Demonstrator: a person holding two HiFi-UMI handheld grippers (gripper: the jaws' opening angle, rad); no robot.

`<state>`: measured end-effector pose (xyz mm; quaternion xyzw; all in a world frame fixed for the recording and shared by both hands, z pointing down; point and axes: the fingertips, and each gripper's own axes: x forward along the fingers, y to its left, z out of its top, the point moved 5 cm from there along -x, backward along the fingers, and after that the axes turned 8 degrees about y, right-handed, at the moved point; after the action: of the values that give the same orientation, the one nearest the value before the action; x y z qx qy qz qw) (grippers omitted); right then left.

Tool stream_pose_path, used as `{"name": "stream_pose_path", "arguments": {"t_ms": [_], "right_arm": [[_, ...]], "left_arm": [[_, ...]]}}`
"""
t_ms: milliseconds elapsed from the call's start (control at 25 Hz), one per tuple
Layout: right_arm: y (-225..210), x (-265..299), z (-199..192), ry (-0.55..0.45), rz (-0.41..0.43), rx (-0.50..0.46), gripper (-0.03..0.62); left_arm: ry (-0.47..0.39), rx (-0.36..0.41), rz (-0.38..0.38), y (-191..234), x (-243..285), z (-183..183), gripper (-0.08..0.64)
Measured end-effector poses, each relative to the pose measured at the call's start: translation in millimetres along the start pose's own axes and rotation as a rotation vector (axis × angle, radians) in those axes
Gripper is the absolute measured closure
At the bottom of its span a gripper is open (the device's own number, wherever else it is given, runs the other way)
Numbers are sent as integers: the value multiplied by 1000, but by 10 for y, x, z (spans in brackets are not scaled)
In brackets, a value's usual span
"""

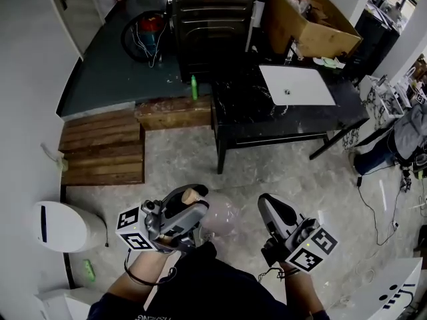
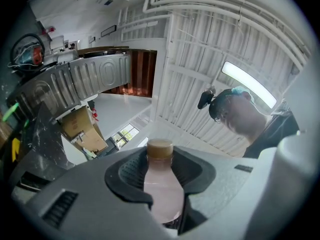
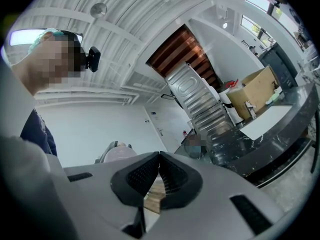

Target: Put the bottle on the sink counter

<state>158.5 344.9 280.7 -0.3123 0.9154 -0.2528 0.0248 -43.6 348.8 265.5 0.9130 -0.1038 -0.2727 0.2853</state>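
Note:
My left gripper [image 1: 185,204] is shut on a small bottle [image 1: 192,195] with a tan cap and pale pinkish contents. In the left gripper view the bottle [image 2: 162,184] lies lengthwise between the dark pads, cap pointing away. My right gripper [image 1: 268,204] is held beside it, shut with nothing in it; its pads meet in the right gripper view [image 3: 159,160]. The sink counter [image 1: 243,112] is a black marbled table with a white basin [image 1: 297,85], across the floor ahead of both grippers. It also shows at the right of the right gripper view [image 3: 260,136].
A cardboard box [image 1: 308,20] stands at the counter's far end. A green bottle [image 1: 194,87] stands on wooden planks [image 1: 103,149] left of the counter. A white bin [image 1: 63,227] is at my left. Cables and a seated person [image 1: 400,145] are at the right.

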Motion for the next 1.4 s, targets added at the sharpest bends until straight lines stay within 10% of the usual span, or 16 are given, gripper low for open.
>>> {"name": "stream_pose_path", "arguments": {"t_ms": [1400], "right_arm": [[-733,1233,553,-9,-35,-14,566]], "left_arm": [[4,-19,-9,1320,88,876,423]]}}
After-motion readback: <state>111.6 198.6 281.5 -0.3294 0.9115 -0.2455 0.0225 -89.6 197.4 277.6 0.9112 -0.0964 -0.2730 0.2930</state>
